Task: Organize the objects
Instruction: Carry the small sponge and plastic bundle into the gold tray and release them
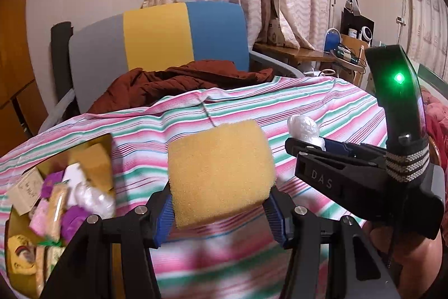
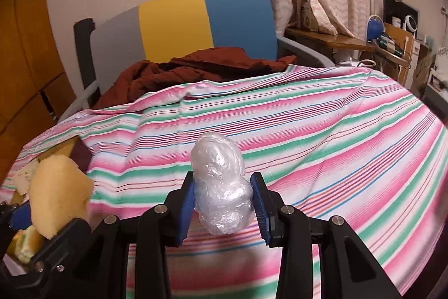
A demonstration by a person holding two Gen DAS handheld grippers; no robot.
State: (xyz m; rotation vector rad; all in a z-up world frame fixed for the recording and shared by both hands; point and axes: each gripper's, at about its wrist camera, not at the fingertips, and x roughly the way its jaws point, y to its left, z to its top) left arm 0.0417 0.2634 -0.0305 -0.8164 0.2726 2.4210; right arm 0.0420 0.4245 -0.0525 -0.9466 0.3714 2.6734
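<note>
Left wrist view: left hand-held gripper [image 1: 219, 210] is pinching a yellow sponge [image 1: 219, 173] by its two sides, held up off the striped cloth [image 1: 322, 102] that covers the worktop. Box [image 1: 56, 203] sits low left, already loaded with small packets, purple bits and another yellow block. The right hand-held gripper [image 1: 305, 143] is alongside on the right, carrying a plastic-wrapped bundle [image 1: 303, 129]. Right wrist view: right hand-held gripper [image 2: 222, 201] is clamped on the plastic-wrapped bundle [image 2: 219, 187], both blue pads [image 2: 187, 201] pressing its lower half, bundle upright and clear of the striped cloth [image 2: 336, 131]. The sponge [image 2: 56, 195] shows at the left edge with the box contents partly visible behind it; the rest of the cloth ahead looks bare. My read: both picks done, this is the carry-to-box step. Next move probably calls for swinging left over the box, one item at a time since the opening looks crowded. Sponge is closest, so likely goes first. Release low; the bundle looks slippery and could roll off the pile.
</note>
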